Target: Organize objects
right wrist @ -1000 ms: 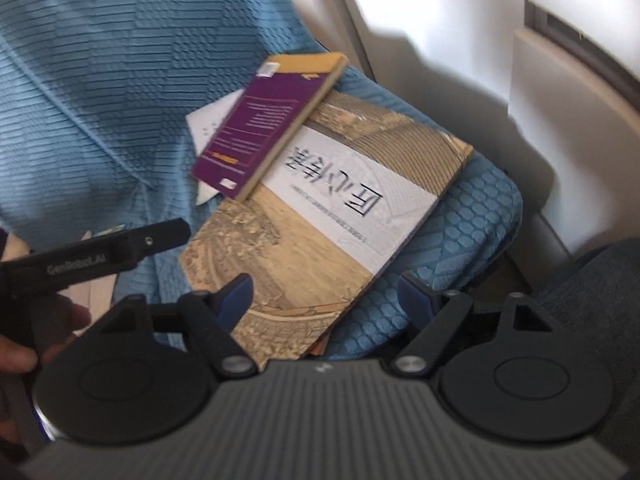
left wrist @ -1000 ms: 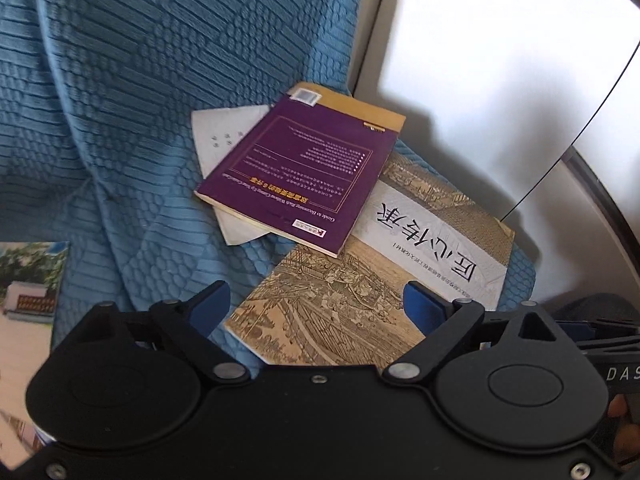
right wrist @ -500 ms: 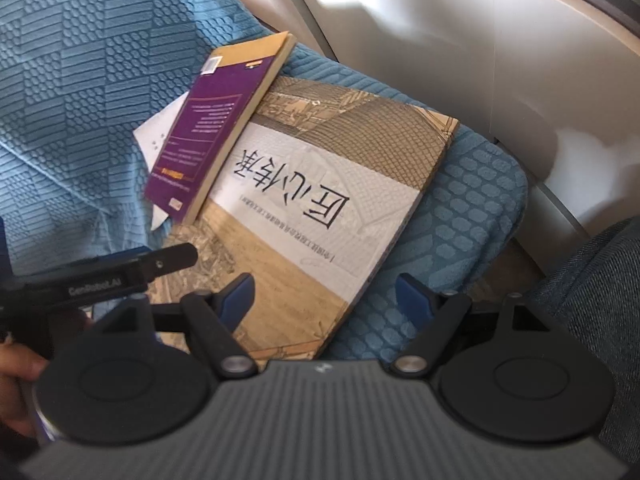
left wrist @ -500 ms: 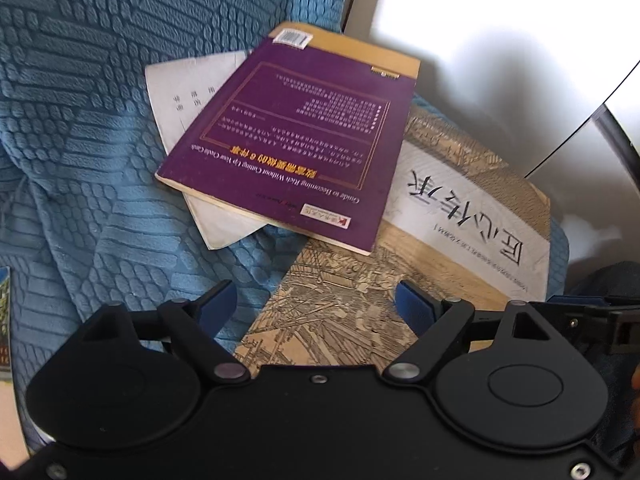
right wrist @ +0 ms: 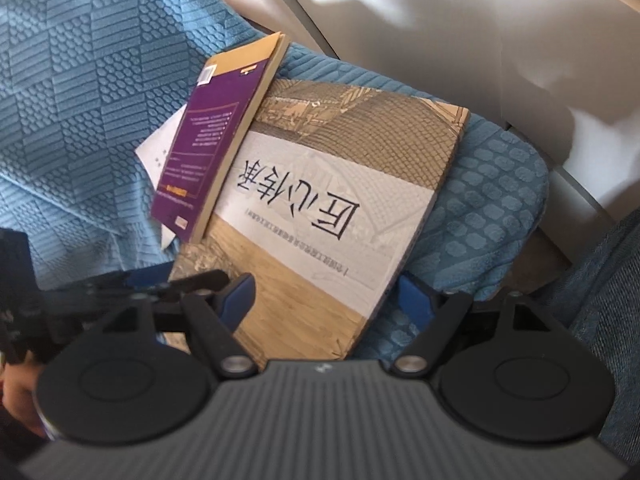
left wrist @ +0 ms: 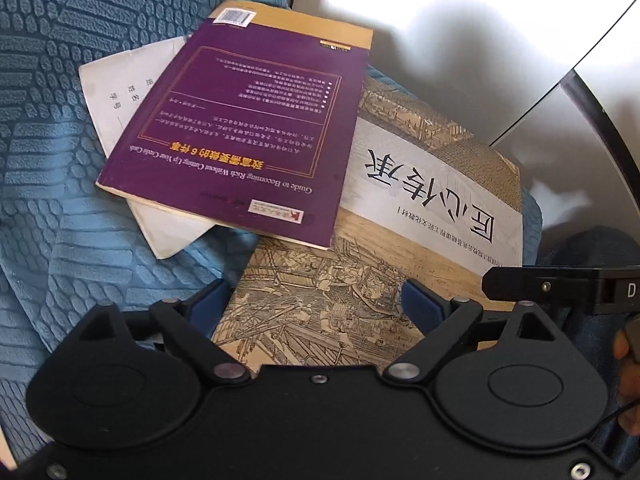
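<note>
Purple book [left wrist: 240, 136] lies on the left part of the large tan book [left wrist: 420, 216], white paper [left wrist: 120, 92] beneath, all on blue textured fabric [left wrist: 60, 200]. Left hand-held gripper [left wrist: 316, 304] jaws opening over the tan book's near edge, touching nothing; right hand-held gripper [right wrist: 326, 300] wide, straddling its near right corner.

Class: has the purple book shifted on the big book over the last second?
No. The purple book still overlaps the same corner of the big book; only the cameras came closer.
</note>
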{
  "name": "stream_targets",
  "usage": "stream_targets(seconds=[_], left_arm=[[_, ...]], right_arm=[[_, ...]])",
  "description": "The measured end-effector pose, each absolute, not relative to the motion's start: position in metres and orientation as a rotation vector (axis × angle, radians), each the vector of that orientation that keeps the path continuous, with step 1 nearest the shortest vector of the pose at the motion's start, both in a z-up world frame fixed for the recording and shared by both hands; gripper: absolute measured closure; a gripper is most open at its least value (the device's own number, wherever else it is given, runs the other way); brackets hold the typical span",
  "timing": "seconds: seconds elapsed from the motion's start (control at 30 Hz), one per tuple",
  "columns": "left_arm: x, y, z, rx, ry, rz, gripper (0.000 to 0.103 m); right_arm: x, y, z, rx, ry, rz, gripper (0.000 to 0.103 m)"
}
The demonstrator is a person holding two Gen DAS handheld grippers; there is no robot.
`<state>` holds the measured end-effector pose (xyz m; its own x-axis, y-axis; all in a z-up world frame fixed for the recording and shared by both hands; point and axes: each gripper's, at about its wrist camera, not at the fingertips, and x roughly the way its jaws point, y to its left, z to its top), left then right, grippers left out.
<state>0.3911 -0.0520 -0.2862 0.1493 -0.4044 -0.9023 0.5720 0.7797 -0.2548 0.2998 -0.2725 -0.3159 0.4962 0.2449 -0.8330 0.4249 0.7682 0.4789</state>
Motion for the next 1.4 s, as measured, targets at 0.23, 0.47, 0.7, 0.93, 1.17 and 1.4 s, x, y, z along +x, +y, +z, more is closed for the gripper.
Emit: stream_targets(seconds=[0.23,0.47,0.7,0.93,1.17,1.4], left_arm=[[0.397,-0.047,-0.281,0.100,1.281,-0.710,0.019],[0.398,-0.033,-0.276,-0.045,1.362,-0.778,0.028],[0.388,-0.034,-0.272,-0.057,1.360,-0.764,0.035],[0.392,-0.026,-0.272,-0.074,1.361,-0.735,0.052],[0.392,-0.025,-0.272,-0.054,1.362,-0.724,0.059],[0.391,-0.019,-0.274,-0.097,1.370,-0.709,0.055]], right_arm=[[0.295,-0.281,-0.318,0.796,1.045,-0.123,0.025],[0.285,-0.299,-0.309,0.861,0.946,-0.125,0.027],[0.279,-0.309,-0.315,0.967,0.956,-0.103,0.038],[0.280,-0.302,-0.323,0.890,1.041,-0.089,0.058],[0.273,-0.305,-0.310,0.831,1.005,-0.095,0.083],[0.271,-0.315,-0.292,0.831,0.959,-0.036,0.091]])
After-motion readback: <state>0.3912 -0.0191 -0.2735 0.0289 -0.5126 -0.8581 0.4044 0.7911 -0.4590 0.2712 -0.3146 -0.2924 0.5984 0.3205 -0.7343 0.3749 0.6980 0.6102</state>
